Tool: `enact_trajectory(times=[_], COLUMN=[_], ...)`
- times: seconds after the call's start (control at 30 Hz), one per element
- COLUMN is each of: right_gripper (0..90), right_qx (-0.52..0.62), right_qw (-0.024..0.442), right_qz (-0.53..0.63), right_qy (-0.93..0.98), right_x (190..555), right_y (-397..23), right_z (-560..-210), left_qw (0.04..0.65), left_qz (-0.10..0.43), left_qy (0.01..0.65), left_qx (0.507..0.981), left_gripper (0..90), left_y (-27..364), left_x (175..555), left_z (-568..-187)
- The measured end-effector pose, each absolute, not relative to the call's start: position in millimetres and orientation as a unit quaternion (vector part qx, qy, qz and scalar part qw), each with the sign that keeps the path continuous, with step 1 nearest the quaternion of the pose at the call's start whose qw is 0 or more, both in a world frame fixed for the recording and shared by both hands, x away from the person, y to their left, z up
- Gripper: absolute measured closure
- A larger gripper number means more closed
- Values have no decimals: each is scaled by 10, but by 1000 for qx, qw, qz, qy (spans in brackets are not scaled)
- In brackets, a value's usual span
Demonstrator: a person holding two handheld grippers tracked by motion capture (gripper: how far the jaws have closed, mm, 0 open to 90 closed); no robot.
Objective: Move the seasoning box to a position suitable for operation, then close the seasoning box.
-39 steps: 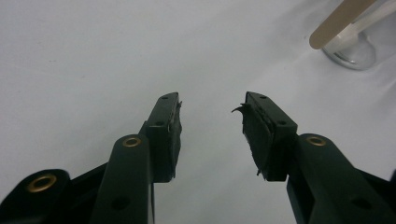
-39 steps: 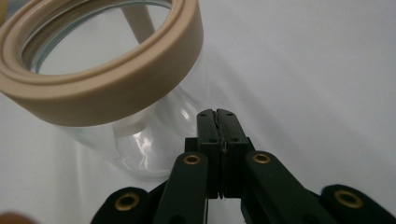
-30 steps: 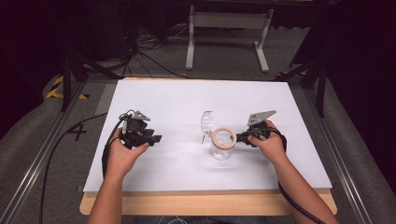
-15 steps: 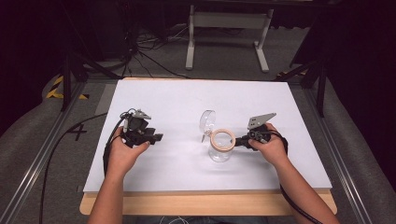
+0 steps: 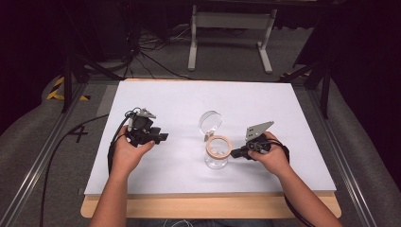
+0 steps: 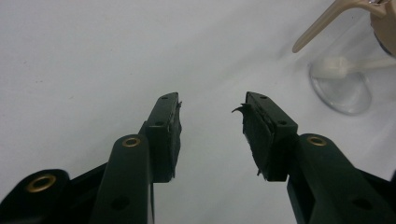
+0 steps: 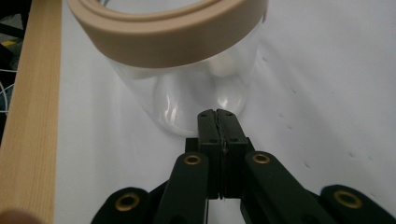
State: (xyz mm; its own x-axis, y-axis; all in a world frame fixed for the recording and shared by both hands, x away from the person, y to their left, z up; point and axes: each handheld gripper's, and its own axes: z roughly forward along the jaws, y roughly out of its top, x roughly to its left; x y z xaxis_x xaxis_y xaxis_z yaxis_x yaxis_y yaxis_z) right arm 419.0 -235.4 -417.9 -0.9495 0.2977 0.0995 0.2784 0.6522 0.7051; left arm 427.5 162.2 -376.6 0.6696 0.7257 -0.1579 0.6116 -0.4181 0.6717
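A clear glass jar (image 5: 217, 160) with a beige rim (image 5: 218, 146) stands at the middle of the white table top (image 5: 189, 99). Its hinged round lid (image 5: 210, 122) is tipped open behind it. My right gripper (image 5: 234, 153) is shut and holds nothing. In the right gripper view its tips (image 7: 217, 113) sit low against the jar's glass wall (image 7: 187, 100), under the beige rim (image 7: 173, 42). My left gripper (image 5: 163, 137) rests well left of the jar. It stands open (image 6: 210, 105) over bare table, with the jar's base (image 6: 343, 86) at upper right.
The light wooden front edge (image 5: 213, 205) of the table runs along the near side and also shows in the right gripper view (image 7: 28, 116). Cables (image 5: 52, 161) trail off the table's left side. A white stand (image 5: 231, 21) sits on the floor beyond.
My right gripper has dropped slightly and come a little towards me, from the jar's rim to its side. The left gripper has barely moved.
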Motion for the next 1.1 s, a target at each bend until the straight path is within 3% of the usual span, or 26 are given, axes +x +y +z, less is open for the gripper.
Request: enact_trajectory(times=[0.37, 0.73, 0.93, 1.1], right_gripper=[900, 900, 900, 900], right_qx=[123, 139, 152, 161], right_qw=[-1, 4, 16, 27], right_qz=[386, 402, 415, 427], right_qy=[914, 905, 897, 889], right_x=[4070, 4062, 4039, 4011], right_y=[-2114, -2209, -2336, -2421], right_z=[-4173, -4089, -3986, -3893], left_qw=[364, 374, 389, 412], left_qz=[81, 70, 68, 64], left_qy=[398, 384, 370, 355], left_qx=[838, 841, 841, 837], left_gripper=[570, 587, 626, 748], left_y=[1639, 1583, 1521, 1469], left_x=[4279, 4315, 4309, 4311], left_z=[-3764, -3742, -3684, -3601])
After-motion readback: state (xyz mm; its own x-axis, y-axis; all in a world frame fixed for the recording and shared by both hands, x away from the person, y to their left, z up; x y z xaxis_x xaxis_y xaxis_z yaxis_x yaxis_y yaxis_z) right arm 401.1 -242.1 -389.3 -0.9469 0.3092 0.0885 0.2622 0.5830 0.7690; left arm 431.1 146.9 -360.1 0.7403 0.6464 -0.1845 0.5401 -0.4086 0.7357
